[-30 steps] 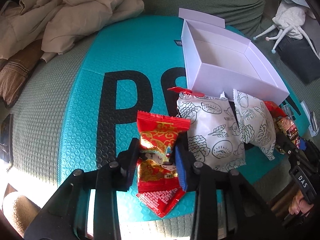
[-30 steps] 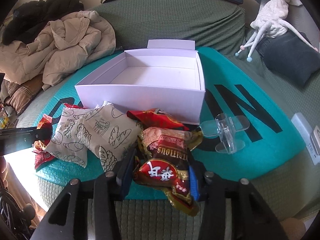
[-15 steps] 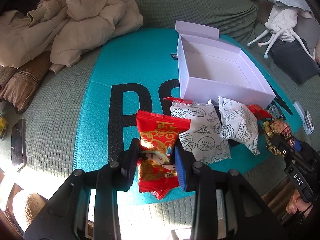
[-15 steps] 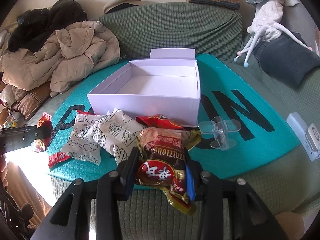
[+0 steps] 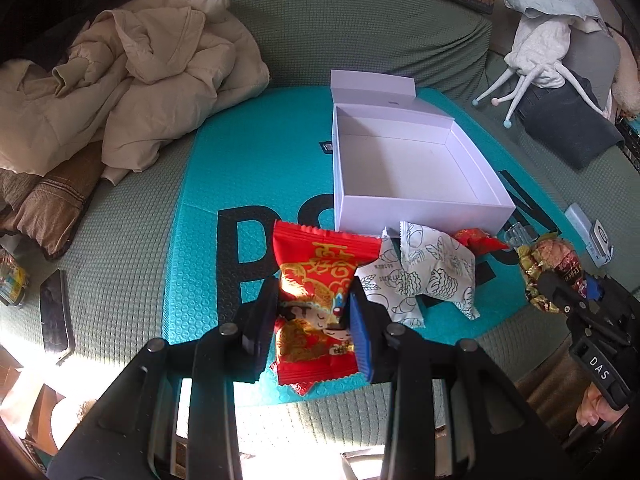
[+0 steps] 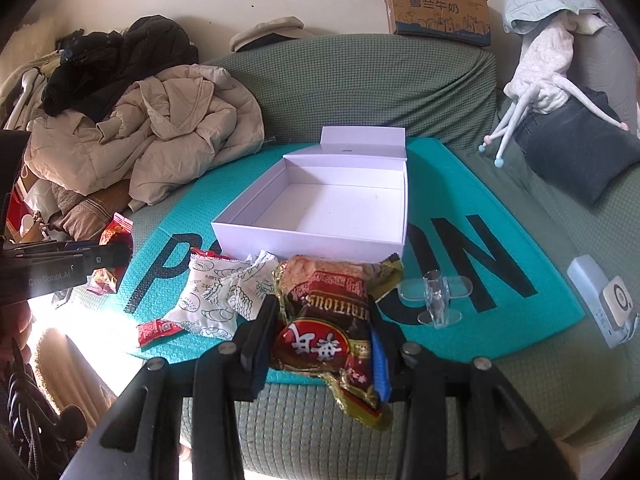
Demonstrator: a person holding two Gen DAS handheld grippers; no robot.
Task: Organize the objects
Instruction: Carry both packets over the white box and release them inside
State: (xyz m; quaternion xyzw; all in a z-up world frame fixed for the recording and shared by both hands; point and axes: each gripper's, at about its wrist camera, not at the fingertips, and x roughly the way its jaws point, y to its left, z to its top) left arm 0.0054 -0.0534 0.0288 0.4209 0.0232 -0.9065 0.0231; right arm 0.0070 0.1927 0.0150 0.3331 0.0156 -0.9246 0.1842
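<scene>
Red packet half under the white pouches; clear stand's base behind the white box.

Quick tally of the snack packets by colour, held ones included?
Red packets: 3 (one in left hand-held gripper, two on mat)
White printed packets: 2
Gold-brown packet: 1 (in right hand-held gripper)
Total: 6; a red edge behind the white ones may be a seventh.

Left wrist view: you look from the near-left, above the teal mat, toward the sofa back | Right wrist view: lower, from the front edge | Shared: white box, mat, beige coat.
</scene>
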